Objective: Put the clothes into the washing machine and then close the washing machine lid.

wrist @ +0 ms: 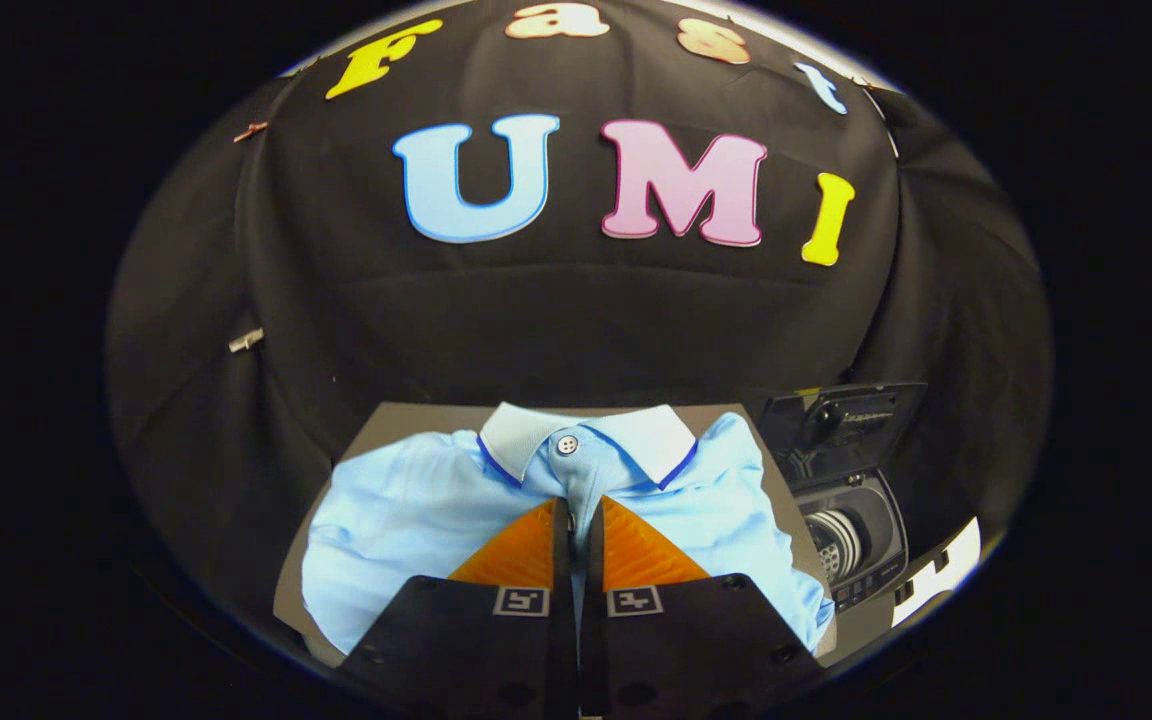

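**Inspector:** Gripper view first. Surface and room?

**Assistant:** A flat grey-brown board (416, 415) serves as the work surface, its far edge and corners showing past the garment. Black cloth (556, 320) hangs as the booth wall behind and to both sides. Two small clips are pinned on the cloth to the left, one copper-toned (249, 131), one silver (245, 341).

**Inspector:** Count the task items.

**Assistant:** One garment: a light blue polo shirt with a white collar edged in dark blue (406, 500), laid flat on the board, collar away from the fingers. One white button (567, 444) shows at the placket. One small grey top-loading washing machine (851, 545) stands just beside the board on the right, touching or nearly so; I cannot tell which. Its dark lid (851, 420) stands raised, and the ribbed drum opening (834, 540) is exposed.

**Inspector:** The gripper?

**Assistant:** One gripper (577, 515), with two fingers drawn close together, only a narrow gap between them. Their tips sit over the shirt's chest, just below the button. A fold of blue fabric runs into the gap, so the cloth appears pinched between both fingers.

**Inspector:** Shirt's position relative to the machine?

**Assistant:** On the board, outside the drum; its right sleeve lies near the machine's side.
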The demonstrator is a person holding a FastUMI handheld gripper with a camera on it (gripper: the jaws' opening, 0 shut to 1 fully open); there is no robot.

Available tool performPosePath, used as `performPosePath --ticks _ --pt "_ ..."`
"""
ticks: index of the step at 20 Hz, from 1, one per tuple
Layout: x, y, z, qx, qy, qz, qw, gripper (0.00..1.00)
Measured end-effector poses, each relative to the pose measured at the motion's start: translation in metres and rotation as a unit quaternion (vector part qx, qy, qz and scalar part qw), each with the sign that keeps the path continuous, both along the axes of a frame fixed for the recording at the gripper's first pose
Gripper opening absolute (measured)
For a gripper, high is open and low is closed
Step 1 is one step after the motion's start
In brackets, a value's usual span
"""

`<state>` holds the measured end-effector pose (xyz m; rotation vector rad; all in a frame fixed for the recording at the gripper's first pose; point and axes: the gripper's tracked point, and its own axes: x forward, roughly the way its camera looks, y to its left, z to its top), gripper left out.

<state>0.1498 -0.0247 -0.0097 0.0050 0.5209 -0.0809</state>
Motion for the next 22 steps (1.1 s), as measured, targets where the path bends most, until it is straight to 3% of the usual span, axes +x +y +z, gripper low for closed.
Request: performPosePath --ticks 8,13,22 --pt "-0.016 -0.034 0.072 -0.063 -0.073 -0.004 0.995 0.06" --pt "-0.018 -0.074 0.111 -0.068 -0.105 0.0 0.992 0.06" --pt "-0.019 -0.223 0.144 -0.057 -0.137 -0.014 0.989 0.06"
